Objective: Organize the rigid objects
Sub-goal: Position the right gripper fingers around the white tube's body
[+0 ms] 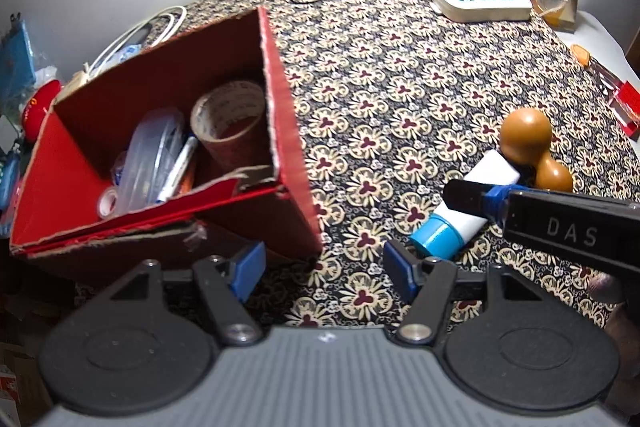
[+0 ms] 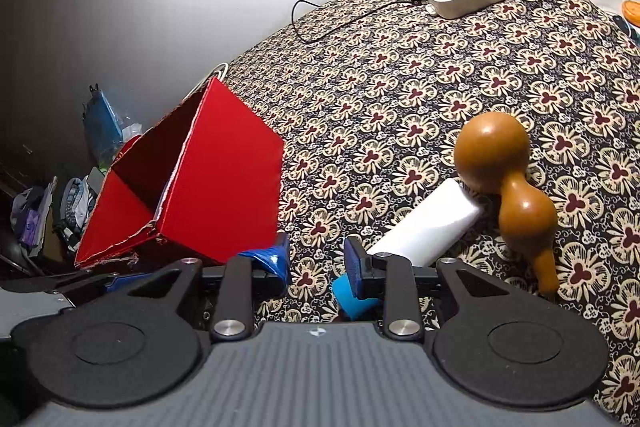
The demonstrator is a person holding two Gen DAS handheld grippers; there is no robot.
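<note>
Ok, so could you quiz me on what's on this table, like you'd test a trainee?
1. True or false: the brown tape roll sits inside the red cardboard box.
2. Where does the white tube with a blue cap lie?
A. inside the box
B. on the flower-patterned tablecloth, next to the brown wooden gourd
C. on top of a white power strip
3. Fill in: the jaws of the left gripper and of the right gripper are both ____.

Key: 1 true; 2 B; 3 open.
</note>
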